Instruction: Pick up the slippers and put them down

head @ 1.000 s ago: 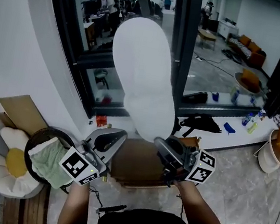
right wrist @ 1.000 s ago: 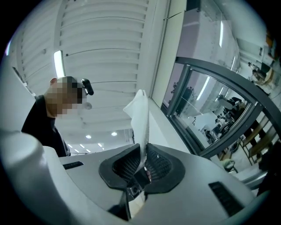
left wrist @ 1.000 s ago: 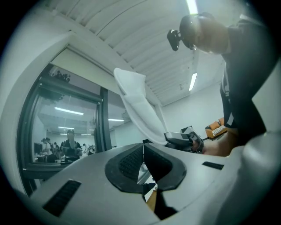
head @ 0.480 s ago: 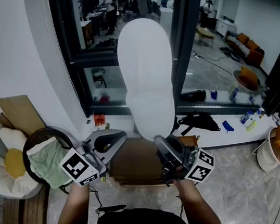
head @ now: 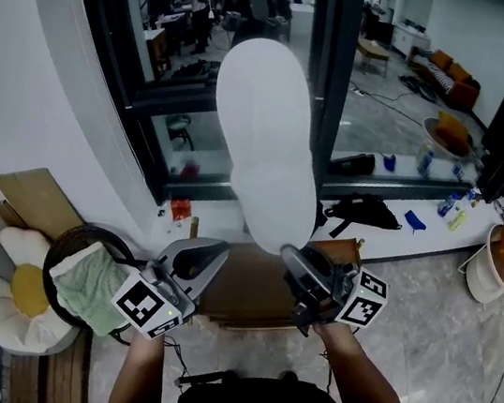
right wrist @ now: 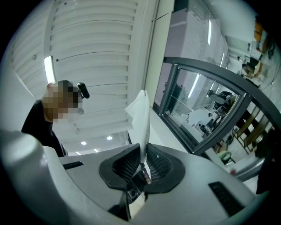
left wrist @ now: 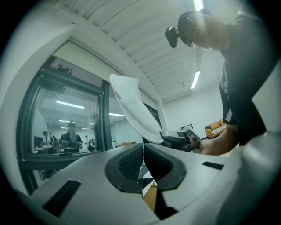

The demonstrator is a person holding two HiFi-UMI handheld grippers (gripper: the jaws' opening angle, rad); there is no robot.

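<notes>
A white slipper point(head: 266, 141) stands on end, sole toward the head camera, high in front of the window. My right gripper point(head: 297, 258) is shut on its lower edge. In the right gripper view the slipper point(right wrist: 141, 115) rises edge-on from between the pads. My left gripper point(head: 216, 256) hangs just left of it, shut with nothing between its pads and apart from the slipper. In the left gripper view the slipper point(left wrist: 131, 105) and the right gripper point(left wrist: 178, 136) show beyond the left gripper point(left wrist: 142, 150). No second slipper is in view.
A brown cardboard box point(head: 247, 290) lies on the floor under the grippers. At the left are a round basket point(head: 61, 259) with a green cloth point(head: 91, 292) and a flower cushion point(head: 15, 291). A black bag point(head: 363, 218) and a white bin point(head: 492, 272) are at the right. The black-framed window point(head: 323, 84) is close ahead.
Both grippers have sunk a little, the right one still with the slipper in its grip. The jaws have not changed.
</notes>
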